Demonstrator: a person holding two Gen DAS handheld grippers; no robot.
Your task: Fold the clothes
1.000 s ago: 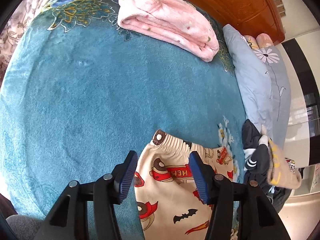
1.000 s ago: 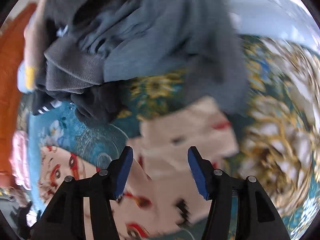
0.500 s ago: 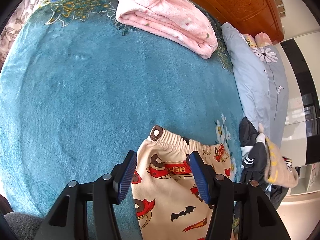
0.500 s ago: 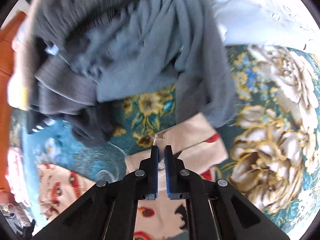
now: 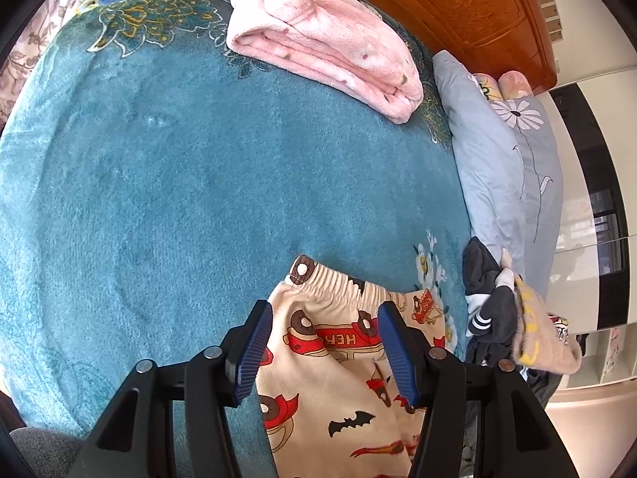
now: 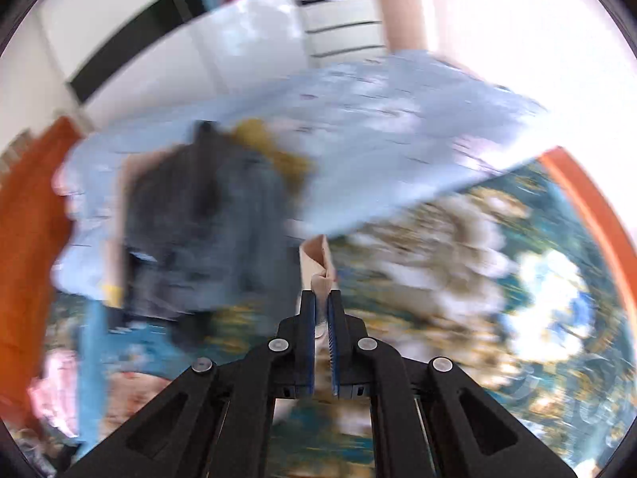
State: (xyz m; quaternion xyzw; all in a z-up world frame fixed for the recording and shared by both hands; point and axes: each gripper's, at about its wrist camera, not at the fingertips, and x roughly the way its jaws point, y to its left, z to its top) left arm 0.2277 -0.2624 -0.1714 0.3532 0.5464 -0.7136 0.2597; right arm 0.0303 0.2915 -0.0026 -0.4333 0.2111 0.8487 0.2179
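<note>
Cream printed pants [image 5: 338, 362] with red cars and bats lie on the teal blanket [image 5: 179, 199], waistband towards the far side. My left gripper [image 5: 324, 352] is open just above the waistband area, one finger on each side of the cloth. My right gripper [image 6: 321, 318] is shut on a cream edge of the pants [image 6: 316, 259] and holds it lifted. The right wrist view is heavily blurred.
A folded pink fleece garment [image 5: 322, 32] lies at the far side of the blanket. A pile of dark and beige clothes [image 5: 501, 318] sits at the right, also in the right wrist view [image 6: 199, 231]. A light blue pillow [image 5: 505, 167] and wooden headboard [image 5: 477, 4] lie beyond.
My right gripper closed on the pants' edge and has swung it upward fast; its view now tilts to the room. My left gripper barely moved.
</note>
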